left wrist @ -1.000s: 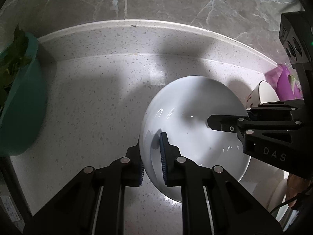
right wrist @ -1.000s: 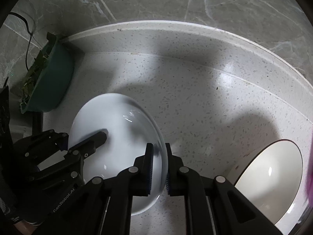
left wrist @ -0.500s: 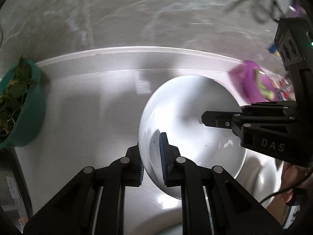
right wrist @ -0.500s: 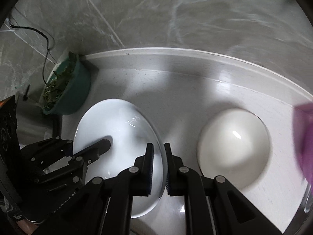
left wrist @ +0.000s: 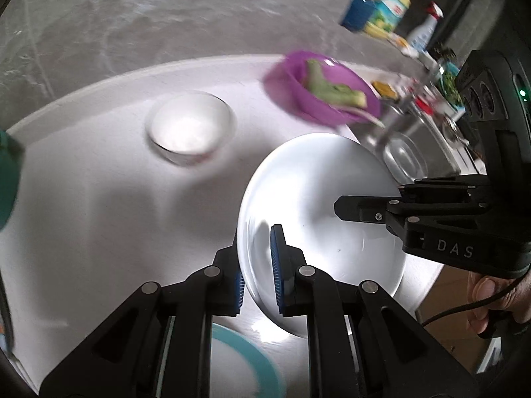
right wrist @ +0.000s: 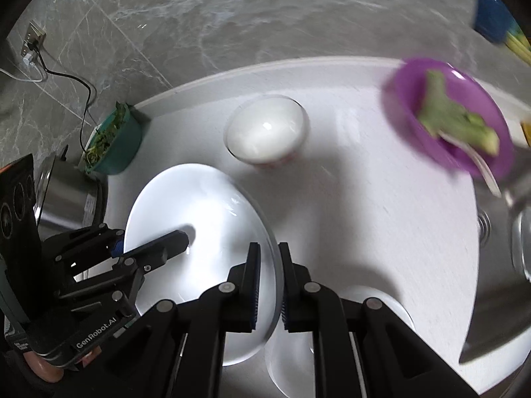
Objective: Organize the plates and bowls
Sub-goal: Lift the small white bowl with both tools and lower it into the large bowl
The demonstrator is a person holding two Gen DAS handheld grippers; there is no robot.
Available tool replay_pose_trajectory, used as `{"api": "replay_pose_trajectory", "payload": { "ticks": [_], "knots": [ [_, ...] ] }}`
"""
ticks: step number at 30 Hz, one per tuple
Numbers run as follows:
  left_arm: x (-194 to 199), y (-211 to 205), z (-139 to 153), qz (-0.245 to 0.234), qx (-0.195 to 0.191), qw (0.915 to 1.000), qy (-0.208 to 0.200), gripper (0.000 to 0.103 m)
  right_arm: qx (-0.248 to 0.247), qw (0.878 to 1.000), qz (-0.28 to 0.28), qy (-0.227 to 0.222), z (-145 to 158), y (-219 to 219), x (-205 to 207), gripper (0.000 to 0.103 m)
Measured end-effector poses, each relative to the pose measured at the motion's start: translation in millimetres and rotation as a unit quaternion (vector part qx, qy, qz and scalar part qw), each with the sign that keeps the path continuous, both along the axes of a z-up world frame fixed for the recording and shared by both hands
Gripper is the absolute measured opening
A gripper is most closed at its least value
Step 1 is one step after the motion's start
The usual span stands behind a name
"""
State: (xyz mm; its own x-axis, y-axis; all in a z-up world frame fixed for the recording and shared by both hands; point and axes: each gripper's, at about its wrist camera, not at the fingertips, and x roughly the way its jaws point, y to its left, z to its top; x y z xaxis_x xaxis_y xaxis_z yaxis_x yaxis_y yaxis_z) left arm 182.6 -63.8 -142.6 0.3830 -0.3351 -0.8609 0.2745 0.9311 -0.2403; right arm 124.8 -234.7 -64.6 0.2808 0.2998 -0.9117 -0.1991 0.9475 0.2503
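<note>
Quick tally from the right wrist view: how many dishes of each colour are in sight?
White: 3 (white plate, white bowl, white dish at the bottom edge)
Purple: 1 (purple bowl)
Teal: 1 (teal bowl)
Total: 5

Black left gripper (left wrist: pixel 257 258) has blue-padded jaws, silver screws, "GenRobot.AI" lettering.
</note>
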Motion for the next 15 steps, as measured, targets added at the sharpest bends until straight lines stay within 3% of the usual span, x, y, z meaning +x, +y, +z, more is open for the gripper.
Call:
{"api": "replay_pose_trajectory", "payload": {
  "ticks": [7, 15],
  "knots": [
    [-43, -82, -41, -0.014, 0.022, 0.9989, 0.039, 0.012, 0.011, 0.999, -0.019, 0.039, -40, -67, -44, 0.013],
    [-54, -119, -77, -0.001, 0.043, 0.9975, 0.057, 0.012, 0.010, 0.998, -0.008, 0.058, -68, -99, -53, 0.013]
  ]
}}
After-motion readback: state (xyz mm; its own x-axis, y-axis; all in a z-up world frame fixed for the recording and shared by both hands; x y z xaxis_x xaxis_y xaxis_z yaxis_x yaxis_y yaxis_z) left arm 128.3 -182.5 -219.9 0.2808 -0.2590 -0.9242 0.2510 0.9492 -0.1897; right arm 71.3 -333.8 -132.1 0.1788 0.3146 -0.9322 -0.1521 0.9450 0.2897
